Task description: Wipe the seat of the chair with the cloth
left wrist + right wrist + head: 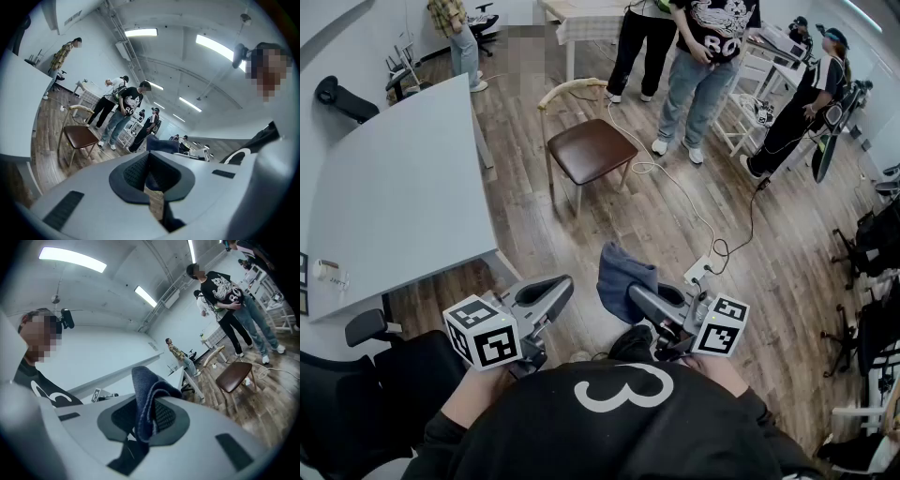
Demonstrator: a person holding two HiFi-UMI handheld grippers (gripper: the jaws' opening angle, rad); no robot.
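Observation:
The chair (591,150) has a brown seat and a pale wooden back; it stands on the wood floor some way ahead of me, with nothing on the seat. It also shows as the chair (80,136) and the chair (236,372) in the gripper views. My right gripper (635,295) is shut on a dark blue cloth (619,272), which sticks up from its jaws. In the right gripper view the cloth (145,394) is folded over the right gripper (145,420). My left gripper (565,284) is held beside it, shut and empty; the left gripper (151,173) has the cloth (161,144) behind it.
A large grey table (394,187) fills the left. Several people (703,56) stand behind and to the right of the chair. A cable (694,216) runs over the floor to a power strip (700,272). Black office chairs (356,375) stand at the lower left.

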